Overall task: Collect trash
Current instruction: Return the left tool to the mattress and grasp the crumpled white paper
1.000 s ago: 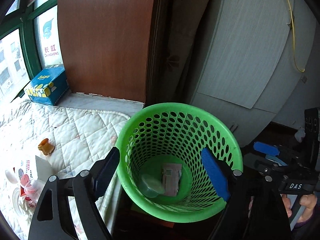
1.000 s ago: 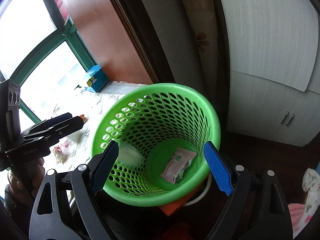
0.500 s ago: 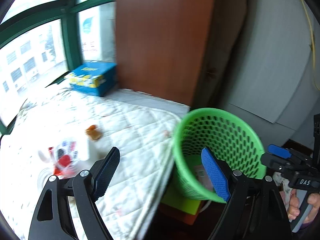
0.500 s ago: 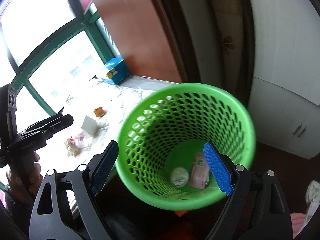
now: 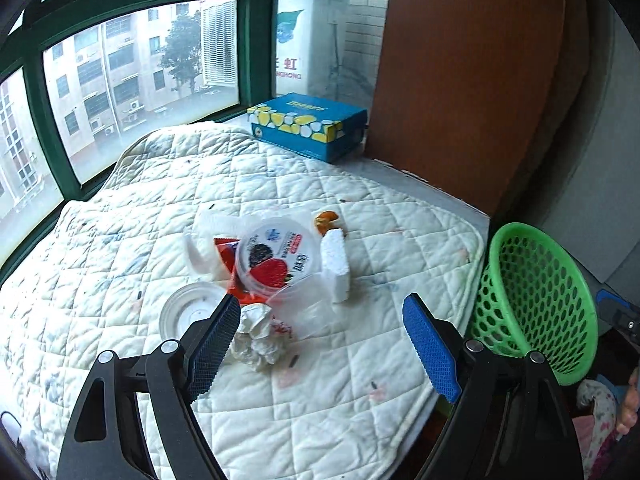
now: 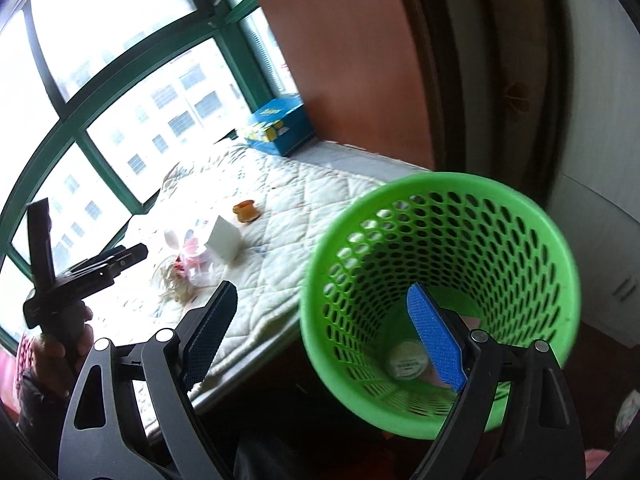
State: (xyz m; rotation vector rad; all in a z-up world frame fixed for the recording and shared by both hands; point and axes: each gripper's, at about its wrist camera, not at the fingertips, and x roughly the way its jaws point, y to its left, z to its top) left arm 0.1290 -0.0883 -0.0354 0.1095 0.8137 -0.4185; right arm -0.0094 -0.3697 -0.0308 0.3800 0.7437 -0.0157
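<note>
Trash heap: mid-quilt; flat white lid, crumpled paper, round printed yoghurt lid, white foam block, small orange cup
Left gripper: jaws spread wide, empty, above the heap
Quilt: white, stitched in squares; blue box by the green-framed window
Basket: green perforated plastic, off the quilt's right edge; perhaps a round lid inside
Right gripper: spread, empty, at the basket's rim
</note>
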